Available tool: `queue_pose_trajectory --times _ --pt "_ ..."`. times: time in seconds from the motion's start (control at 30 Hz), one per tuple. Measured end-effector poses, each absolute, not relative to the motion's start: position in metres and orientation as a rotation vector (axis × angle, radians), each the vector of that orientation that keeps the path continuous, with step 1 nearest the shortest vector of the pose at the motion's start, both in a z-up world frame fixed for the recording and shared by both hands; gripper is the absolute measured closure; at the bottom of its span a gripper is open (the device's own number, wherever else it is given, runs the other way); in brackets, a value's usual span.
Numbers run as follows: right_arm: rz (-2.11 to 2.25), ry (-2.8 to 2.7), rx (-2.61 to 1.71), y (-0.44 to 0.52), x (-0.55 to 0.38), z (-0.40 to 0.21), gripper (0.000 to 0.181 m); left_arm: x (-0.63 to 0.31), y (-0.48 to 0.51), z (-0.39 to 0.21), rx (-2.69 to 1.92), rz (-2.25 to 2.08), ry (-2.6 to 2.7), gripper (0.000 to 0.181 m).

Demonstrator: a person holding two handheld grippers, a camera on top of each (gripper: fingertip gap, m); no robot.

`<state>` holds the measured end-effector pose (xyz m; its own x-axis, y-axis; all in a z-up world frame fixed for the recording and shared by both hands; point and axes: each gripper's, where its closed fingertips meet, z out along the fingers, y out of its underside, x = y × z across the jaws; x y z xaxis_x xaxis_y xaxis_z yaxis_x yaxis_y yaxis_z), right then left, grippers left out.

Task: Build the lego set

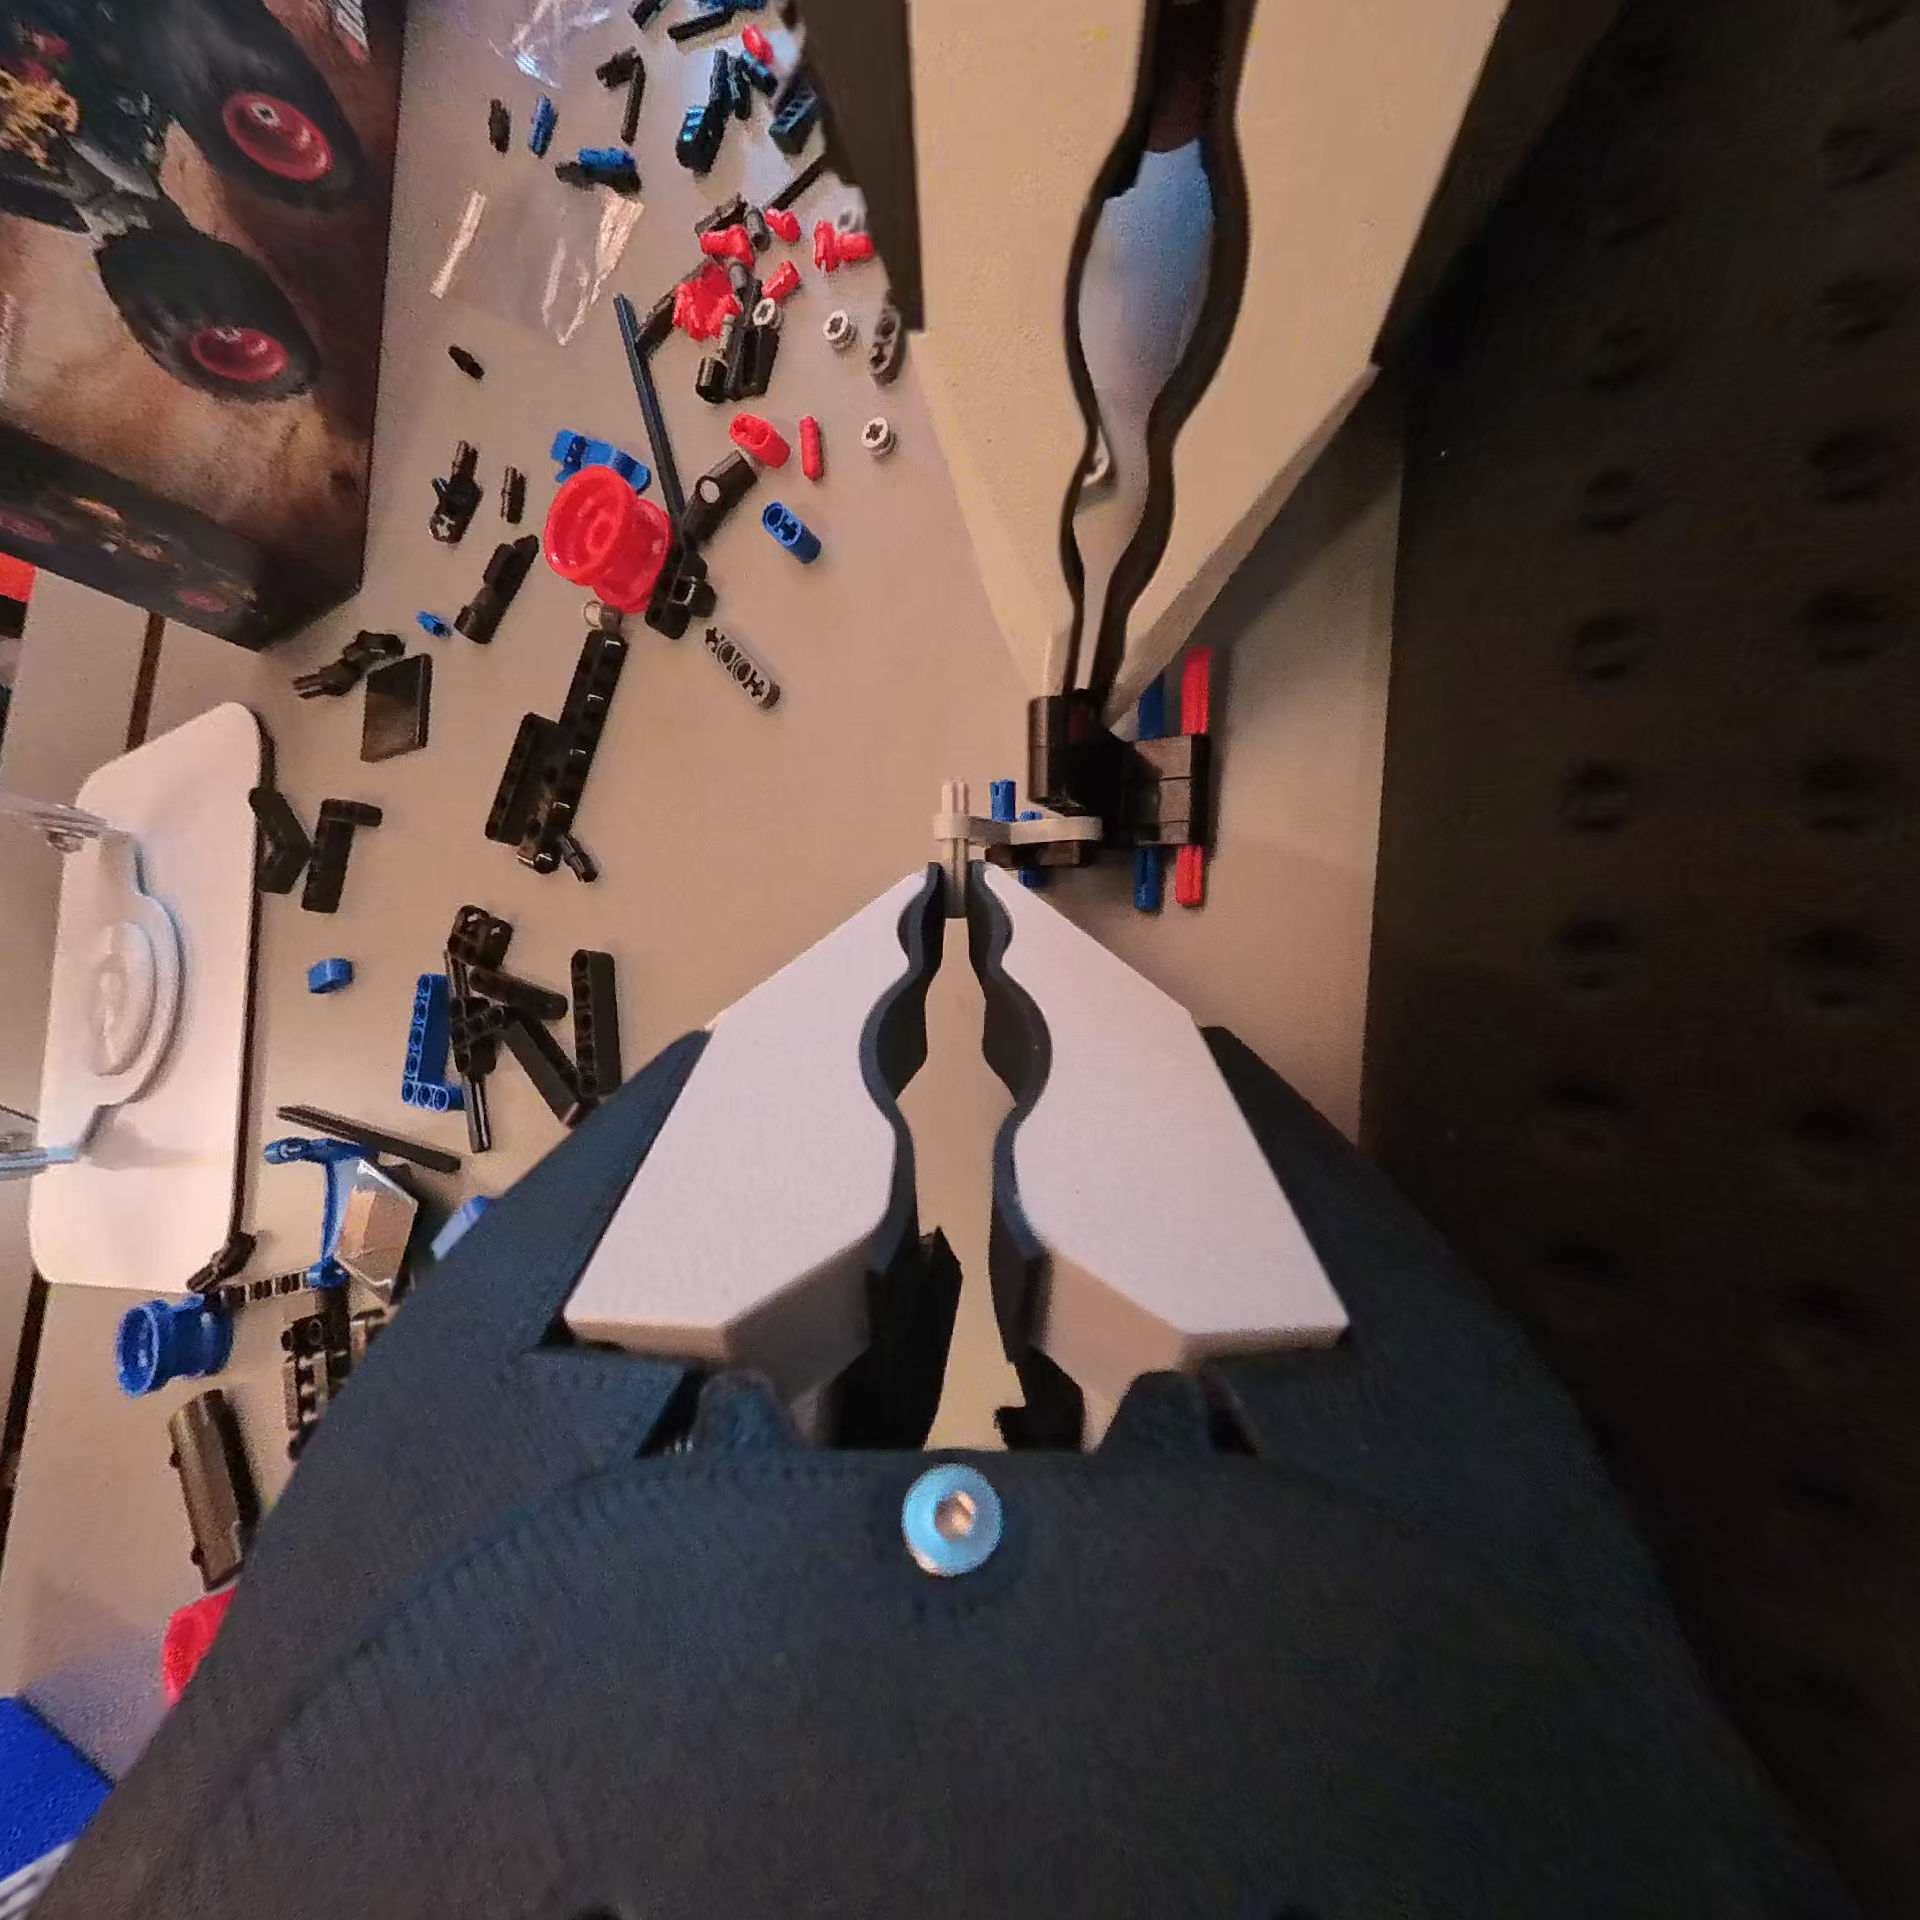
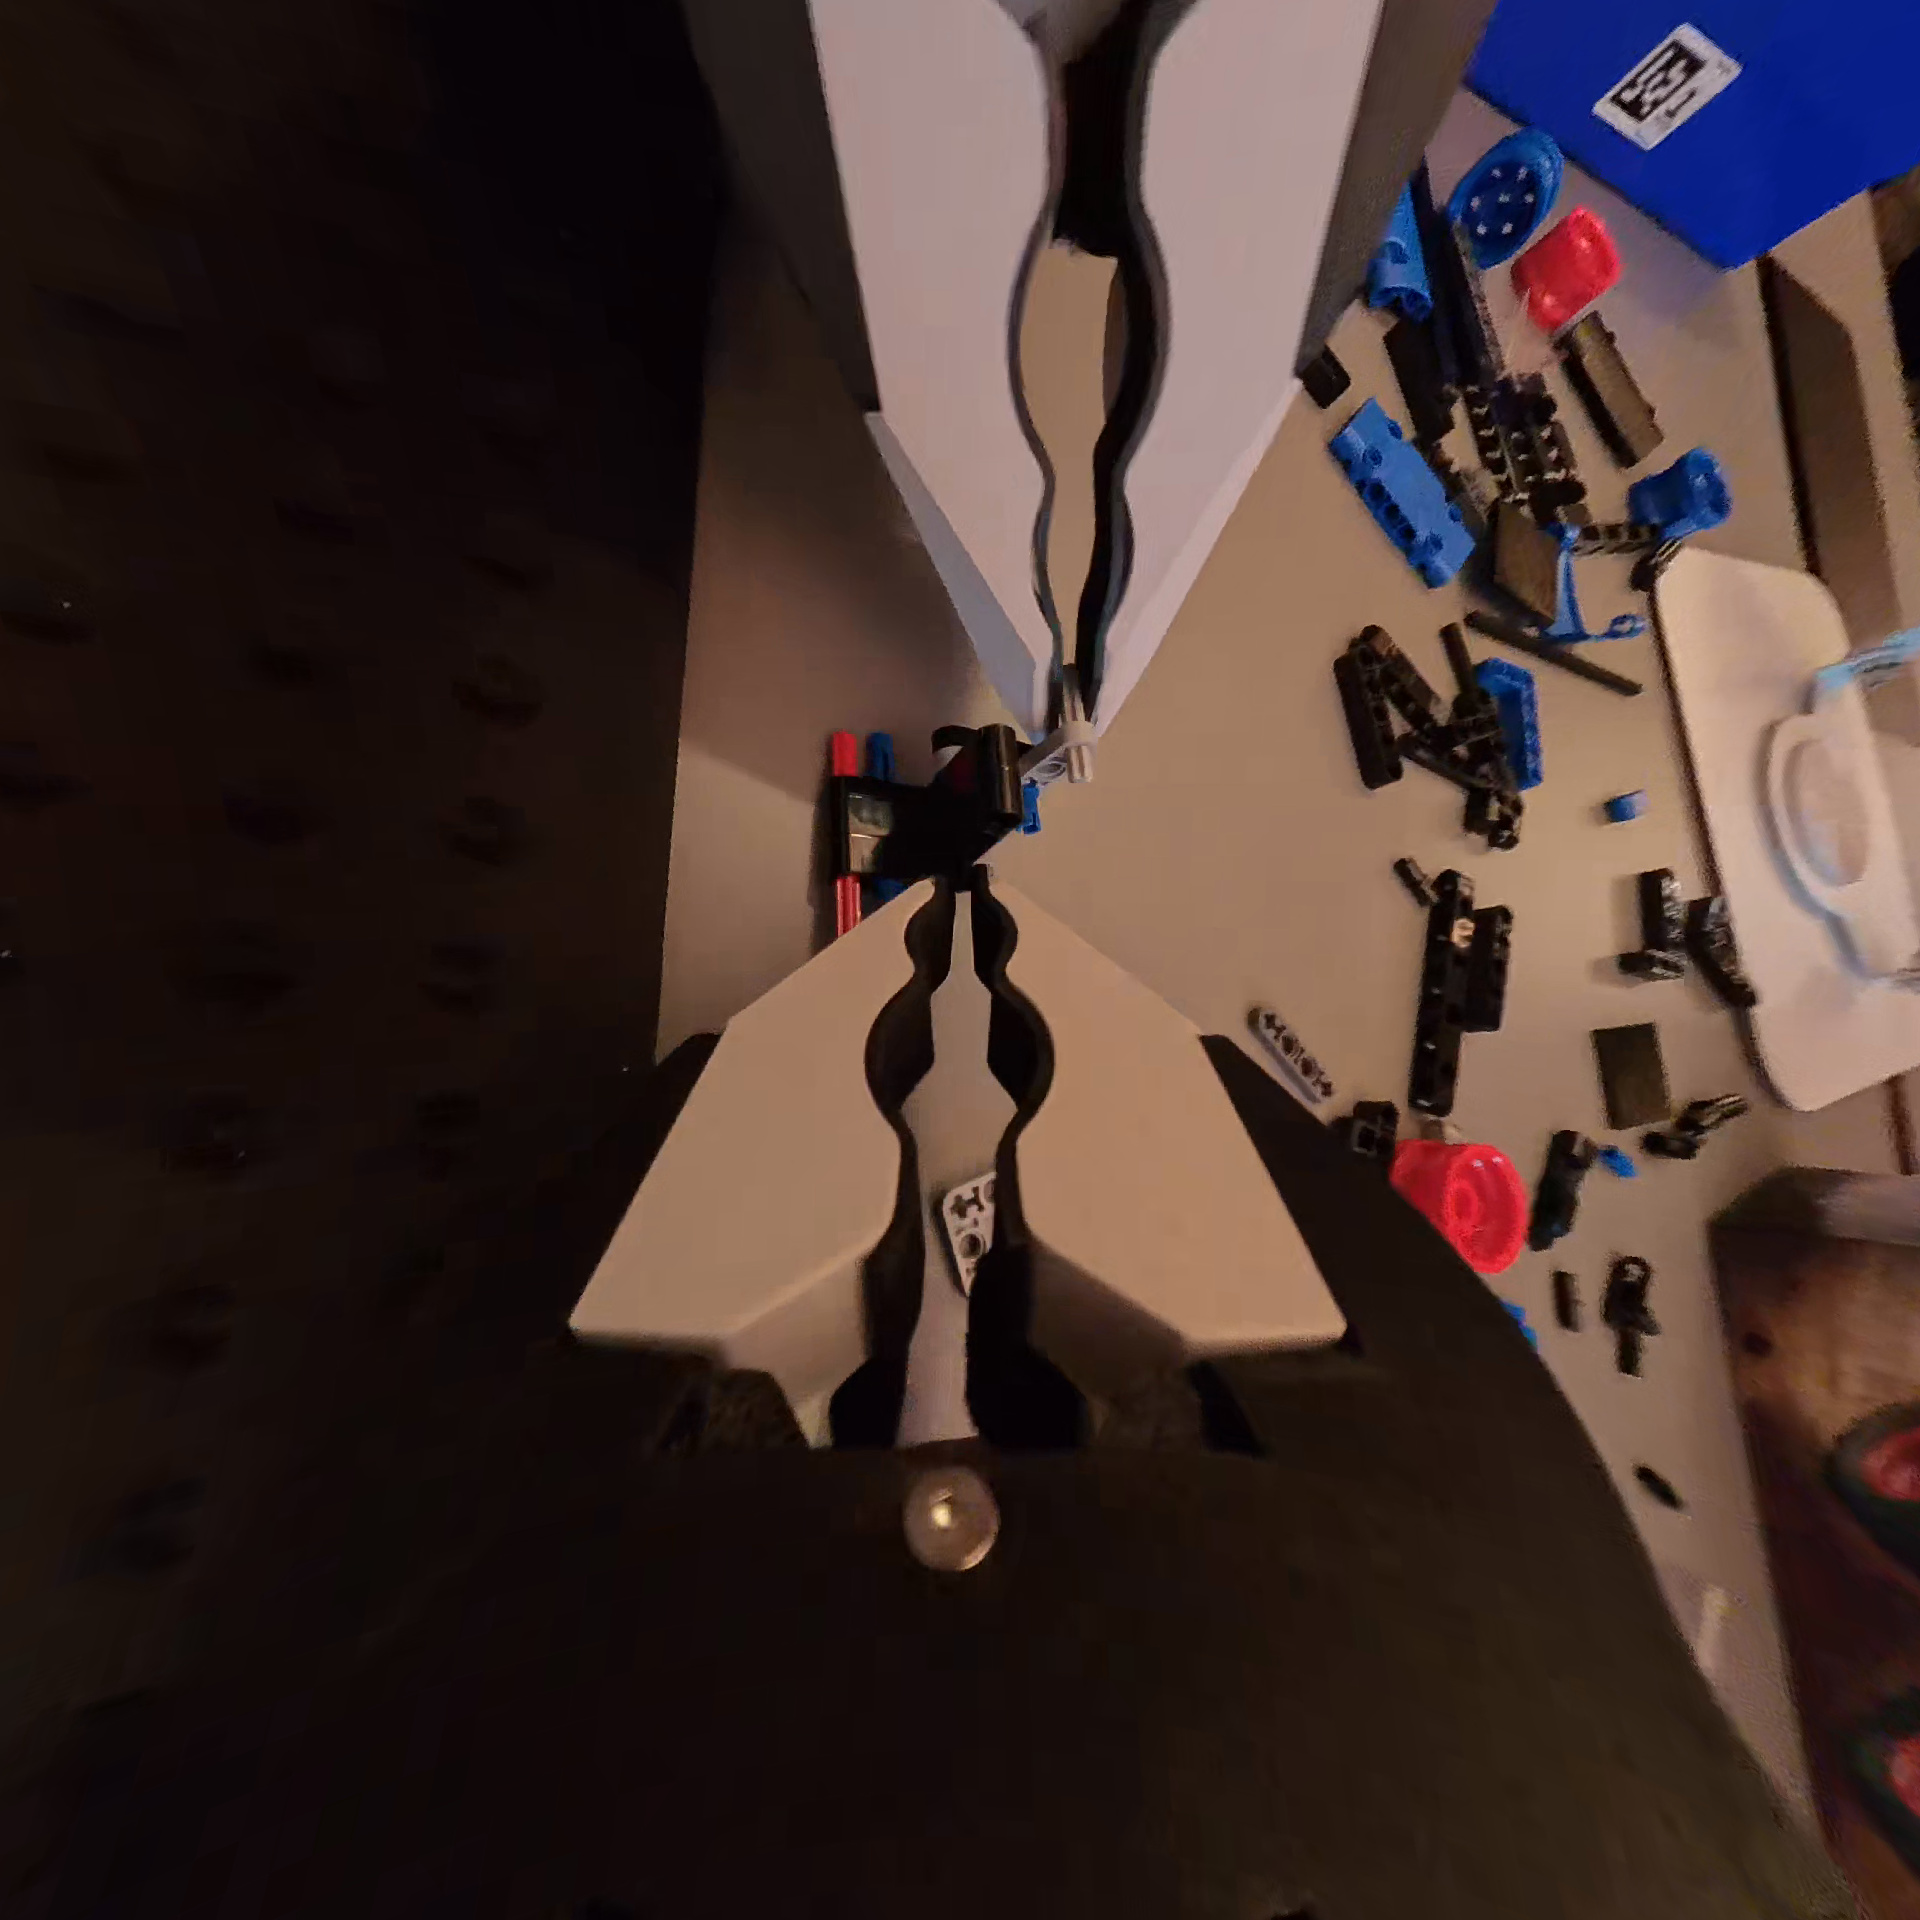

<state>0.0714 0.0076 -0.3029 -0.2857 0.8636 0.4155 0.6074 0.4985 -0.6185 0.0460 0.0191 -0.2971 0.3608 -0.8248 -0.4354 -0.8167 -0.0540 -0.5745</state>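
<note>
A small black lego assembly [image 1: 1127,790] with blue and red axles through it is held above the table between both grippers. A light grey arm piece [image 1: 1029,828] sticks out of it and ends in a grey pin [image 1: 956,821]. My left gripper [image 1: 958,883] is shut on that grey pin. My right gripper [image 1: 1081,696] comes in from the top of the left wrist view and is shut on the black assembly. In the right wrist view, my right gripper [image 2: 961,883] grips the assembly [image 2: 914,821] from below, and the left gripper [image 2: 1075,707] holds the grey pin [image 2: 1078,743] from above.
Several loose black, blue and red pieces lie on the table, among them a red wheel hub [image 1: 603,535] [image 2: 1460,1200]. The set's box [image 1: 177,312], a white tray [image 1: 156,987] and a blue box [image 2: 1714,104] stand further off. A dark perforated wall [image 1: 1662,935] lies close beside the assembly. My left and right fingertips are right by each other. Both grippers' tips are roughly 15 cm from the red wheel hub [image 1: 603,535]. It is also in sight in the right wrist view [image 2: 1463,1182].
</note>
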Motion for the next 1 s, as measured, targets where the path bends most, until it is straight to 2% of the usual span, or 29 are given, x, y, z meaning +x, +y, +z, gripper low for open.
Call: queue_pose_trajectory --times 0.3,0.47,0.6,0.67,0.8,1.0 --pt "0.177 -1.942 -1.032 0.01 0.068 -0.284 0.18 0.043 0.024 -0.279 -1.702 0.166 1.418 0.179" --pt "0.723 -1.903 -1.353 0.003 0.076 -0.275 0.165 0.047 0.019 -0.277 -1.592 0.271 1.456 0.18" --pt "1.165 -1.746 -1.562 0.011 0.075 -0.258 0.164 0.046 0.02 -0.262 -1.505 0.338 1.42 0.18" --pt "1.367 -1.649 -1.647 0.016 0.072 -0.251 0.169 0.048 0.021 -0.253 -1.449 0.385 1.416 0.18" --pt "1.504 -1.675 -1.775 0.013 0.069 -0.268 0.158 0.051 0.022 -0.254 -1.39 0.451 1.447 0.18" --pt "1.617 -1.66 -1.793 0.008 0.068 -0.262 0.164 0.051 0.022 -0.246 -1.313 0.544 1.443 0.18"
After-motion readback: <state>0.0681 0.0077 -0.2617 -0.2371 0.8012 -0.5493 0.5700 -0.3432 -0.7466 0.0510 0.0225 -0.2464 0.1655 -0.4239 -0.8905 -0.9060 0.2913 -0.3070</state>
